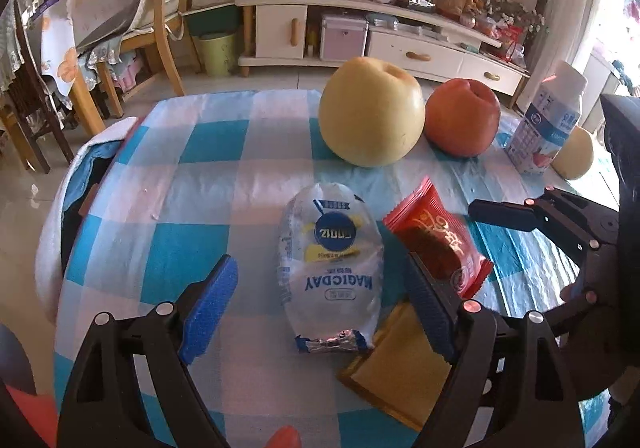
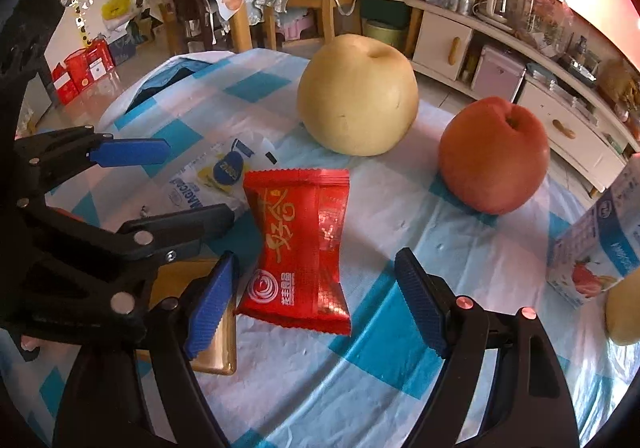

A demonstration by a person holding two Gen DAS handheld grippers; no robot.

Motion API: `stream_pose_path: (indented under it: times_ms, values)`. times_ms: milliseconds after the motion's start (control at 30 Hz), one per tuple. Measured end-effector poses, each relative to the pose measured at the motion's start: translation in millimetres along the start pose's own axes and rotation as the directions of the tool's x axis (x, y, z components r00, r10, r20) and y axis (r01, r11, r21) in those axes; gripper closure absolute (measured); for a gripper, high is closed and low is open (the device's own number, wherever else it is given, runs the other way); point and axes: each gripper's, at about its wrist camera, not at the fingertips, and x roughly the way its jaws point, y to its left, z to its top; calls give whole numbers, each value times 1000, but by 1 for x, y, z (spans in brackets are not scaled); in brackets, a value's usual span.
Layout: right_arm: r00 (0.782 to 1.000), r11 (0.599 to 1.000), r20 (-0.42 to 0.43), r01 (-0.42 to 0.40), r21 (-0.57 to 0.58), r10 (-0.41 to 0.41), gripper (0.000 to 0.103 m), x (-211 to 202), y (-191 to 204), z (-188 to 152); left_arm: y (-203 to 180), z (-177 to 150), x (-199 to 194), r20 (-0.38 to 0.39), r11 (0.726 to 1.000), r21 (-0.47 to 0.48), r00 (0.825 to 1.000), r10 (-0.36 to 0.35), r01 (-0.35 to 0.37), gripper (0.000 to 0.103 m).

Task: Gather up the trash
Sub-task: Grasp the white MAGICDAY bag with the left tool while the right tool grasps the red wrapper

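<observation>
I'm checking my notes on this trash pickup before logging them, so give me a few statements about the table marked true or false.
1. Both hand-held grippers, left and right, are open. True.
2. The clear wrapper lies between the left fingers. True.
3. The red wrapper sits on top of the red apple. False: it lies flat on the tablecloth, apart from the apple.
4. The milk carton lies on its side. False: it stands upright.
5. The yellow pear is gripped. False: nothing grips it.

left tongs [image 1: 320, 302] spread wide; right tongs [image 2: 316, 302] spread wide.
</observation>
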Motion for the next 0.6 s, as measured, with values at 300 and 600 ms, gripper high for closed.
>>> stream_pose_path:
  times_ms: [300,600]
  values:
    - [1000,999,-8,-22,-37,22,61,-7,-2,-1,-2,4,12,-36,997,-34,997,-73,72,36]
    - [1000,999,7,-27,-20,27,66,-16,-9,-11,-8,-2,7,-16,999,25,1000,-27,27,45]
